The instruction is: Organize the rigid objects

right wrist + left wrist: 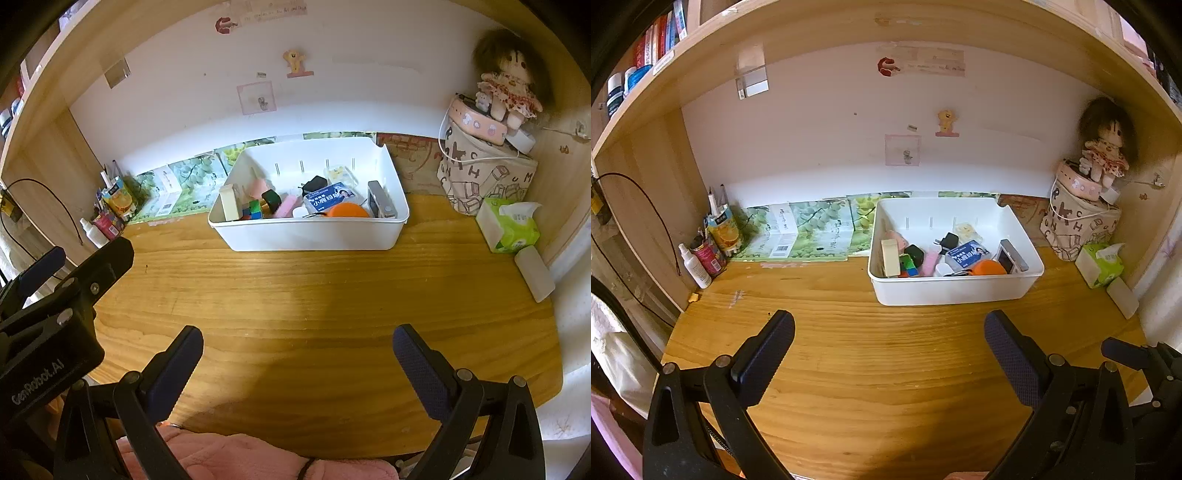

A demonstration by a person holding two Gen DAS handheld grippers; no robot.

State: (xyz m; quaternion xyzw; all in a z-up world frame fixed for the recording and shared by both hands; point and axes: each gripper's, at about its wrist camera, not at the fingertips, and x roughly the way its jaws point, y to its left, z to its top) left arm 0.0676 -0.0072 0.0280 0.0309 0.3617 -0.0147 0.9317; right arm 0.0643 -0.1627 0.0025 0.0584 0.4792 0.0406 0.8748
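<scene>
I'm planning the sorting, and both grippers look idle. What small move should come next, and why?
Probably bring the right gripper forward to the white bin, toward the orange lid at its front. Both it and the left gripper are open and empty above bare desk.

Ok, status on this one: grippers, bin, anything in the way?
Left gripper and right gripper open, holding nothing. White bin full of small items. Desk between clear.
</scene>
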